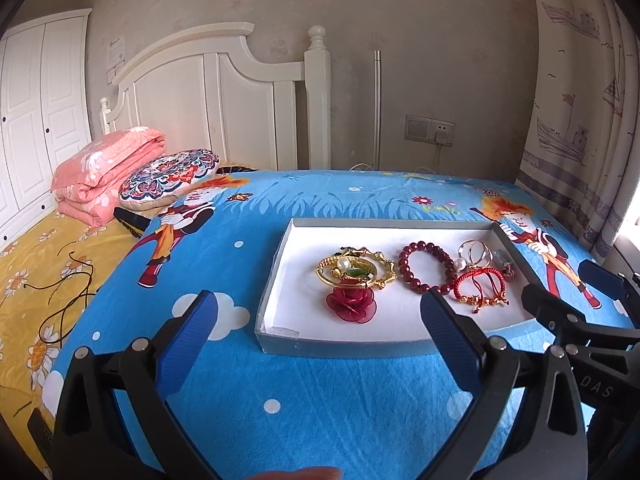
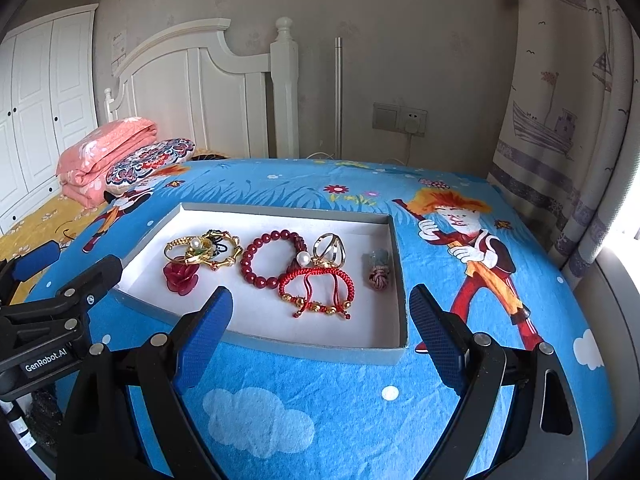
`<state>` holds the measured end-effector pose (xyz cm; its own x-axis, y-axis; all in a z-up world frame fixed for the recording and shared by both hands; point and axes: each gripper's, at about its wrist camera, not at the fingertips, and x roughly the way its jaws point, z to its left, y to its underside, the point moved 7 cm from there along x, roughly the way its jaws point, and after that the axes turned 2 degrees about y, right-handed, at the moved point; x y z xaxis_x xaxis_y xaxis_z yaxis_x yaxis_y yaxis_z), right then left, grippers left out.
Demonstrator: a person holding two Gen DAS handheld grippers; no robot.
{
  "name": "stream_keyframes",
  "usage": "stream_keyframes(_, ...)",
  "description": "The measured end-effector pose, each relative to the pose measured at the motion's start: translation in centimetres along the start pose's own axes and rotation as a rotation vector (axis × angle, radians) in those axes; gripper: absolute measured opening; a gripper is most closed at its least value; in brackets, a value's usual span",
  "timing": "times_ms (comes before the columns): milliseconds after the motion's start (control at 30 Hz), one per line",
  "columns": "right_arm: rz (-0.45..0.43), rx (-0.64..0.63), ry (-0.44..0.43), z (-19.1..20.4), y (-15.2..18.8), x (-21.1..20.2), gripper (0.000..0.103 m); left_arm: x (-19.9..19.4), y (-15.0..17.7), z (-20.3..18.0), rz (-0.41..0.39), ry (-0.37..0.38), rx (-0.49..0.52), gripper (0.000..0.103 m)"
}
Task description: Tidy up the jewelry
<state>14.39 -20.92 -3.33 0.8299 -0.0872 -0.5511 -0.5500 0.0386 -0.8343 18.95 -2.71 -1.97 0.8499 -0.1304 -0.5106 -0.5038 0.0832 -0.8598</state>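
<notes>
- Jewelry in a shallow grey tray (image 2: pixel 320 350) on the blue cartoon cloth (image 2: pixel 320 420).
- Gold bangles (image 2: pixel 202 250) and red rose (image 2: pixel 181 276) at tray's left side.
- Dark red bead bracelet (image 2: pixel 266 258) in the middle.
- Red cord bracelet (image 2: pixel 318 286) and rings (image 2: pixel 330 250) on the right.
- Left gripper (image 1: pixel 320 312) wide open, holding nothing, near the tray's front.
- Right gripper (image 2: pixel 320 312) wide open too, holding nothing.

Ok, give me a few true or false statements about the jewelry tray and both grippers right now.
1. Both grippers, left gripper and right gripper, are open and hold nothing. True.
2. The red bead bracelet lies outside the tray. False: it lies inside.
3. The red fabric rose sits beside the gold bangles. True.
4. The red cord bracelet is held in the right gripper. False: it lies in the tray.
</notes>
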Motion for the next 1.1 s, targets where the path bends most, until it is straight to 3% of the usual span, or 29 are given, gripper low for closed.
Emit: stream_keyframes(1100, 0.009, 0.009, 0.006, -0.17, 0.16, 0.15, 0.084, -0.08, 0.87, 0.1, 0.02, -0.001, 0.001, 0.098)
